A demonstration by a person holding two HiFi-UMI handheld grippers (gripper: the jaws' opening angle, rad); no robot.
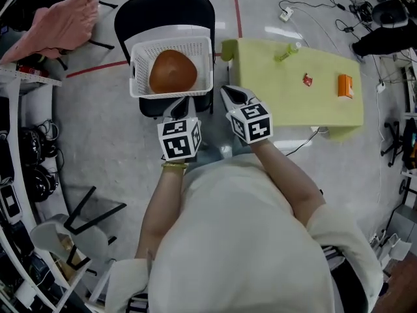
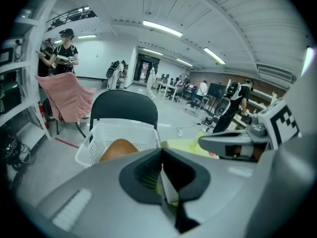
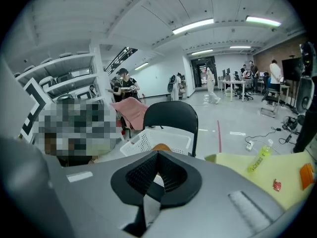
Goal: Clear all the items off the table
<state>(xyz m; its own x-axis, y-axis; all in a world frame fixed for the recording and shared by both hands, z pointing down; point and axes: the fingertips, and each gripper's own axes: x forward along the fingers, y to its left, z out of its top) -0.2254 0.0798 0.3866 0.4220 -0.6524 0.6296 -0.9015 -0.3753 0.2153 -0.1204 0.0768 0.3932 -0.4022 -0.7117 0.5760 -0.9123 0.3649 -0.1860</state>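
The left tongs [image 1: 177, 104] and right tongs [image 1: 230, 92] are both pinched together, empty. On the green tabletop [image 1: 273, 100], the bottle [image 1: 287, 52], red packet [image 1: 307, 79] and orange box [image 1: 345, 86] lie well apart, labels too small to read.

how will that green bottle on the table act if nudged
The green bottle looks round and seems to lie on its side, so it may roll. It looks small and plastic, so probably light.
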